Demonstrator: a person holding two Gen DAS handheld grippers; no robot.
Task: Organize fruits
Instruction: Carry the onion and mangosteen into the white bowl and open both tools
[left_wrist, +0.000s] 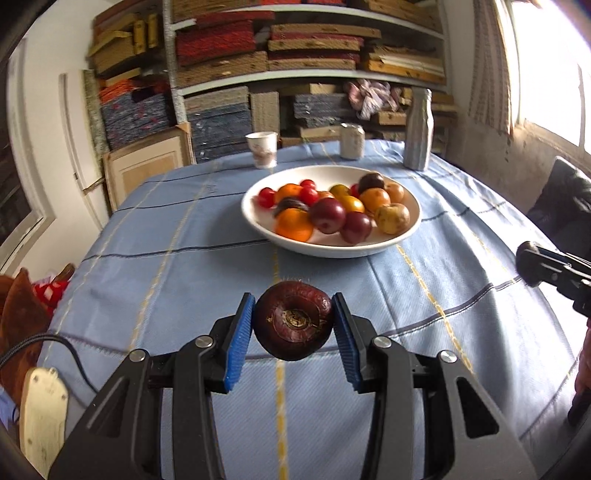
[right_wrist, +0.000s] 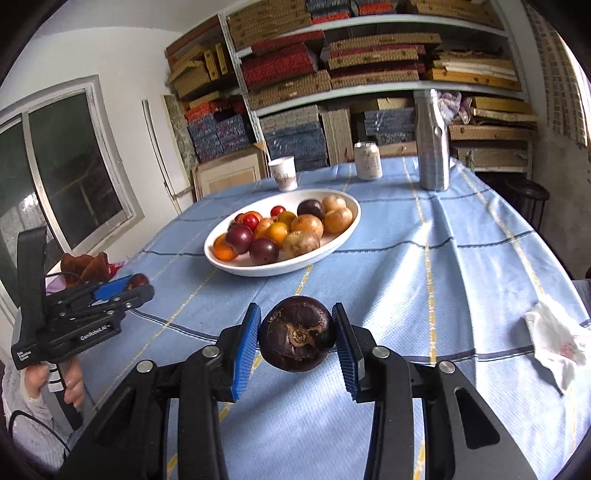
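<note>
left wrist: white bowl (left_wrist: 406, 230) w/ mixed fruit; left gripper (left_wrist: 294, 325), right gripper (right_wrist: 296, 334) each pinching dark fruit.

You have a glossy white ceramic bowl (left_wrist: 406, 225) on woven blue cloth (left_wrist: 184, 258); ridged blue rubber pads (left_wrist: 240, 343).

Surface (right_wrist: 461, 266), being covered by a blue cloth, is being occupied by: white bowl (right_wrist: 258, 267), paper cup (right_wrist: 283, 172), can (right_wrist: 367, 161), metal bottle (right_wrist: 433, 144), crumpled tissue (right_wrist: 554, 345).
</note>
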